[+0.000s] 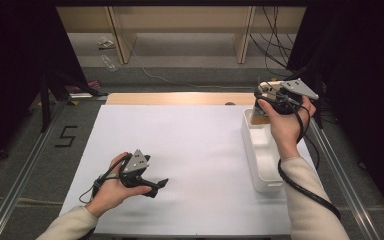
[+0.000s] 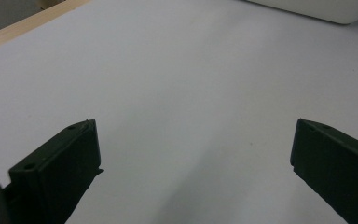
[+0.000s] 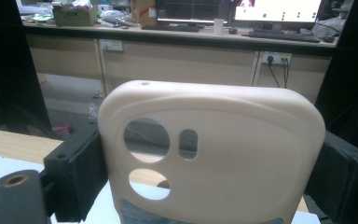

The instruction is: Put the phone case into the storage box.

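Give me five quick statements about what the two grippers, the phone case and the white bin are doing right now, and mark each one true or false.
1. The right gripper is shut on a cream phone case. True.
2. The left gripper holds something between its jaws. False: its jaws stand wide apart over bare white table surface.
3. The phone case has round camera cut-outs. True: two round holes and a small slot show in the right gripper view.
4. The white bin stands at the left side of the table. False: in the high view it stands along the right side, below the right gripper.
5. The phone case lies flat on the table. False: it is lifted, above the bin's far end.
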Motion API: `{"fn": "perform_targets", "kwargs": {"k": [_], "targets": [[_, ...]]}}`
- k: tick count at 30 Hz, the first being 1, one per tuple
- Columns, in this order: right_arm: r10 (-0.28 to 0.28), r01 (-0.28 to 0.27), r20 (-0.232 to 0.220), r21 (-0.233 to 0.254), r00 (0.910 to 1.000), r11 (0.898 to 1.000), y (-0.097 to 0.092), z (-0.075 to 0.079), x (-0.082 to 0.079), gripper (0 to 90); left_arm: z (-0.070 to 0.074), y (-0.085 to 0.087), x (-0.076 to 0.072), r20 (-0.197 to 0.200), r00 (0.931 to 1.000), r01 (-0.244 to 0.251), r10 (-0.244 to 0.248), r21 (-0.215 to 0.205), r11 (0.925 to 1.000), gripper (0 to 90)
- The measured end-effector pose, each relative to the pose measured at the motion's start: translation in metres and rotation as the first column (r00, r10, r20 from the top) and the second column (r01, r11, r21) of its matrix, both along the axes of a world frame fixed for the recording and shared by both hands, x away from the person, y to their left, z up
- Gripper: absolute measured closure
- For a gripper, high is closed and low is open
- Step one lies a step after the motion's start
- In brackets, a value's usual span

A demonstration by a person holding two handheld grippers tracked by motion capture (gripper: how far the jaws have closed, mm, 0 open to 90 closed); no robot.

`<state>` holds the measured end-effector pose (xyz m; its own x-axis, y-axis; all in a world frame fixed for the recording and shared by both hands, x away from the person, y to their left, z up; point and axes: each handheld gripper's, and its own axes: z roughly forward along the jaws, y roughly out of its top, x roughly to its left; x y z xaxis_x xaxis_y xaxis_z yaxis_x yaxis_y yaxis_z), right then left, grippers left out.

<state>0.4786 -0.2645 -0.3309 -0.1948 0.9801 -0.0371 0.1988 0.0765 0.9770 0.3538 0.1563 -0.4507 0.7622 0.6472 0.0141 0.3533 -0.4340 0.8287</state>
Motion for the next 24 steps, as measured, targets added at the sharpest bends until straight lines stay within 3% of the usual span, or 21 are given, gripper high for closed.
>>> {"fn": "perform_targets", "kwargs": {"k": [24], "targets": [[-0.011,0.010,-0.020,-0.008,0.9997,1.000,0.001,0.001,0.013,12.2,0.000,0.000,0.000,0.000,1.0000,0.002,-0.002,-0.001,1.0000,1.1]]}}
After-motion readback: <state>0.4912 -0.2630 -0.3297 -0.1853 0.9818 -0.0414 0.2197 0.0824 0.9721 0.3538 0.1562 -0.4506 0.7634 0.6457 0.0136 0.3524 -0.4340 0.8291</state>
